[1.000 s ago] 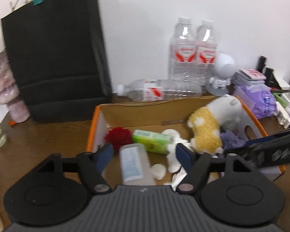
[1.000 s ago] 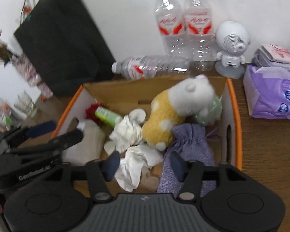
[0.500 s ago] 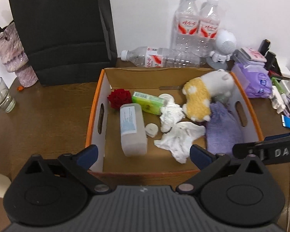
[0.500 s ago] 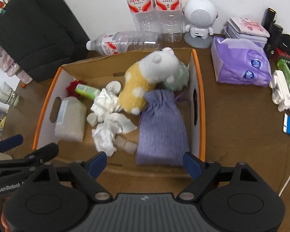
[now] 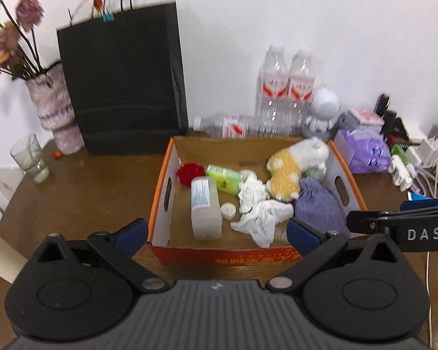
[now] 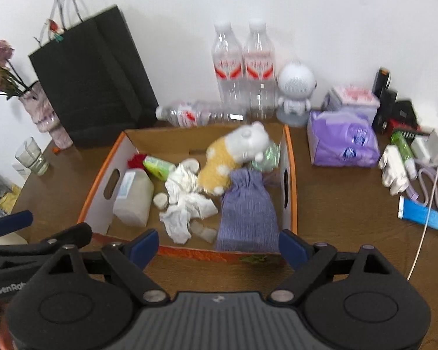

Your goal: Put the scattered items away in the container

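Cardboard box (image 5: 160,204) with orange rim sits mid-table, holding the plush toy (image 5: 295,160), purple pouch (image 6: 248,210), crumpled tissues (image 5: 260,210), plastic bottle (image 5: 204,207) and green packet (image 5: 223,175). We note left gripper (image 5: 216,232) spread wide and empty; right gripper (image 6: 216,246) has just been opening, nothing between its jaws. We judge the release step done. Next move calls for choosing any remaining loose item, perhaps the blue tube (image 6: 423,214) at right.
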{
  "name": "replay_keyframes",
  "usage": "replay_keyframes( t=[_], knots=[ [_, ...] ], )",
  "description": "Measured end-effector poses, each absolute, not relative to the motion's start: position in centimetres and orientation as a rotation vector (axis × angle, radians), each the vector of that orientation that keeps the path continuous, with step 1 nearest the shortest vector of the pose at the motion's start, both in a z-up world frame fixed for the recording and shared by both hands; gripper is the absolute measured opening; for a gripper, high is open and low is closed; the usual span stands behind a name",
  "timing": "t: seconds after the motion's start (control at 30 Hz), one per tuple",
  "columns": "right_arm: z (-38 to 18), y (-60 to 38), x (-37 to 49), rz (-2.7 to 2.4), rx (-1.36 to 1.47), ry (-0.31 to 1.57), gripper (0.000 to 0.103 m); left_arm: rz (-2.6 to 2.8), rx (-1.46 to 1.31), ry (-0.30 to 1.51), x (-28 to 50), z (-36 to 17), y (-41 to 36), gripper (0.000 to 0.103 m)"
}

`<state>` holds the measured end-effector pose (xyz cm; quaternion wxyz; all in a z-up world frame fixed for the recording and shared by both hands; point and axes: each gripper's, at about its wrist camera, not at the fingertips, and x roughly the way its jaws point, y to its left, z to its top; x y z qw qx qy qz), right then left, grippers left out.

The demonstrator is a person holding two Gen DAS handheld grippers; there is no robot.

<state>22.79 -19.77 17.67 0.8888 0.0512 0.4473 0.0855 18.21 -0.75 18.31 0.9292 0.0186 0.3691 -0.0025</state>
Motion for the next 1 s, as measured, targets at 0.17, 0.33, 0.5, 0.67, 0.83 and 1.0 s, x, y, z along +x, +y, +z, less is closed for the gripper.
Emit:
replay_keyframes(
  t=[0.17, 0.33, 0.5, 0.67, 0.83, 1.0],
  knots=[
    [17.6, -19.5, 19.9, 0.187, 0.073, 0.805, 0.089, 0.002, 0.036, 0.595, 15.2, 17.6, -0.6, 0.103],
    [15.7, -19.8, 16.7, 0.220, 0.071, 0.640, 0.093, -0.008, -0.004, 0.515, 12.9, 15.3, 0.3, 0.103],
    [13.4, -19.9, 13.4, 0.249, 0.043, 0.522, 0.103, -0.020, -0.021, 0.459, 10.5, 13.0, 1.3, 0.103],
    [11.5, -19.5, 11.0, 0.245, 0.023, 0.493, 0.103, 0.007, 0.008, 0.392, 7.4, 11.1, 1.6, 0.103],
    [8.5, -19.7, 8.6, 0.236, 0.049, 0.512, 0.103, 0.031, 0.060, 0.385, 4.5, 8.2, 1.3, 0.103],
    [5.0, -20.1, 5.9, 0.229, 0.080, 0.571, 0.103, 0.018, 0.037, 0.412, 2.1, 5.4, 1.2, 0.103]
  ],
)
